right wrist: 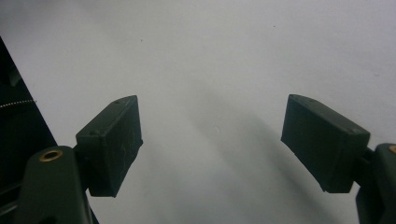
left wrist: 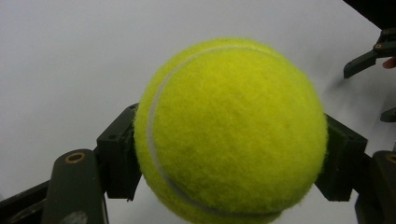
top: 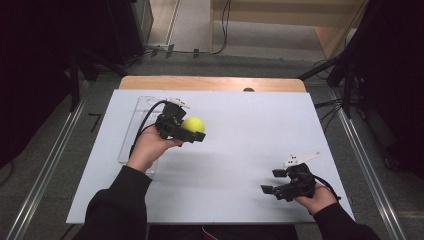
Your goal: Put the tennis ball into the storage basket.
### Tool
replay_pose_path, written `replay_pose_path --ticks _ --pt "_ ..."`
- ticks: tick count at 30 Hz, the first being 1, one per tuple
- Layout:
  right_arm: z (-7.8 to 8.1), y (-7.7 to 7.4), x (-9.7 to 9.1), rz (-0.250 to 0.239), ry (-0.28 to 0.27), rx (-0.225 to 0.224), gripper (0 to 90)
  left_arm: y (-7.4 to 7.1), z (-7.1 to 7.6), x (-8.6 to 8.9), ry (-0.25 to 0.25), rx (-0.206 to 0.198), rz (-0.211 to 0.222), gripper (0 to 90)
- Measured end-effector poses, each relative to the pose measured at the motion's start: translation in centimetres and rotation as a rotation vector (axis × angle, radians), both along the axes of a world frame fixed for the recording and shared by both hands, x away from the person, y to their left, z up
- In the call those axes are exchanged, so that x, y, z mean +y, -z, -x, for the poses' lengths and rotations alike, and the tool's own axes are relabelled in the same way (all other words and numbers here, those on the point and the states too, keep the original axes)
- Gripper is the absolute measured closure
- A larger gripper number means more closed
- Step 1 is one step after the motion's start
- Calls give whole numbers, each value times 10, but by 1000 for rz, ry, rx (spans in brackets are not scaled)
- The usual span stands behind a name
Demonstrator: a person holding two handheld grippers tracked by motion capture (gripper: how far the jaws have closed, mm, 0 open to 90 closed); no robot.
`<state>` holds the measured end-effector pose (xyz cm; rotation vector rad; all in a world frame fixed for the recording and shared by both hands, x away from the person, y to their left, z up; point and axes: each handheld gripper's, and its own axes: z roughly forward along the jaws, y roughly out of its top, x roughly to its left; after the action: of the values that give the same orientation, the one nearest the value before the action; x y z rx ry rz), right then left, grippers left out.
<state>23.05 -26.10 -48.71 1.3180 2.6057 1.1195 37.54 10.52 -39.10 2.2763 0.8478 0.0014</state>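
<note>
A yellow-green tennis ball [top: 193, 123] [left wrist: 231, 128] is held above the white table top [top: 240, 130] at the left. My left gripper [top: 196, 130] [left wrist: 231, 158] is shut on it, one black pad pressing each side of the ball. At the front right of the table my right gripper [top: 273, 181] [right wrist: 212, 144] stands open, its two pads wide apart with nothing between them. The right gripper also appears at the far right edge of the left gripper view.
A clear plastic tray [top: 131, 131] lies on the table under and behind the left hand. The table's wooden far edge [top: 212, 83] runs along the back. Dark stands and cables crowd the floor beyond and to both sides.
</note>
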Motion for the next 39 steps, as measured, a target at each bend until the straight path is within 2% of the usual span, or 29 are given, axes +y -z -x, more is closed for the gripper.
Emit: replay_pose_path --ticks 39 --pt "-2 -1 3 -3 -15 -3 182 -6 -5 37 -91 -5 -21 255"
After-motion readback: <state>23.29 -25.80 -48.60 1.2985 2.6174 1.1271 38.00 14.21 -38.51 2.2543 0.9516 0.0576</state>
